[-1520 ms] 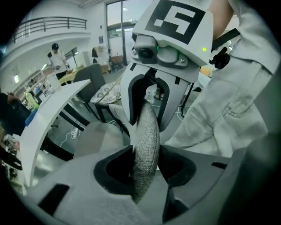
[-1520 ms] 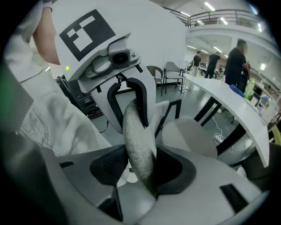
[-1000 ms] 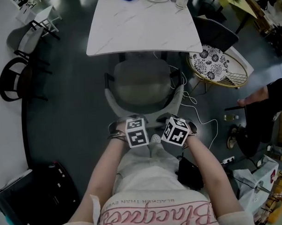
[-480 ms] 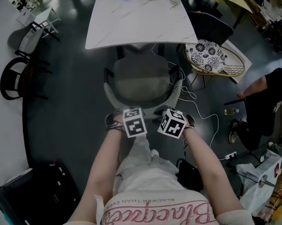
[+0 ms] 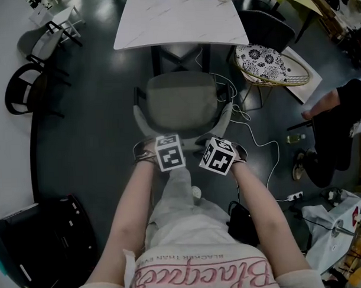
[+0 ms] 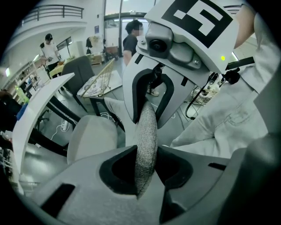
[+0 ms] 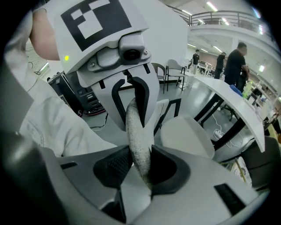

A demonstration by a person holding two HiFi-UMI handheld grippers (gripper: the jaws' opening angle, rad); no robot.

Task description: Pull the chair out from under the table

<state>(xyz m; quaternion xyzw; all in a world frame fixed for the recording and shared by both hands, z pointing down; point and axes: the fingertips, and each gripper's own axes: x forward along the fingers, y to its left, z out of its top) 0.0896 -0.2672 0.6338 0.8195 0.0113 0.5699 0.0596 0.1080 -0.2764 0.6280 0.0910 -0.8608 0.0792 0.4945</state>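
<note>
1. The person's forearms (image 5: 131, 214) reach toward 12 o'clock, side by side.
2. The left gripper (image 6: 145, 158), tipped steeply down, is clamped on the chair (image 5: 182, 102) at its backrest rim.
3. The right gripper (image 7: 140, 161), at 3 o'clock of the left, has just been closing its jaws and pinches the same rim.
4. The chair is grey woven fabric with a thin curved back, a rounded seat and a dark frame.
5. Its seat lies clear of the white table (image 5: 182, 22) at 12 o'clock.

Head view looks steeply down; both gripper views closely share the chair (image 5: 182, 102).
</note>
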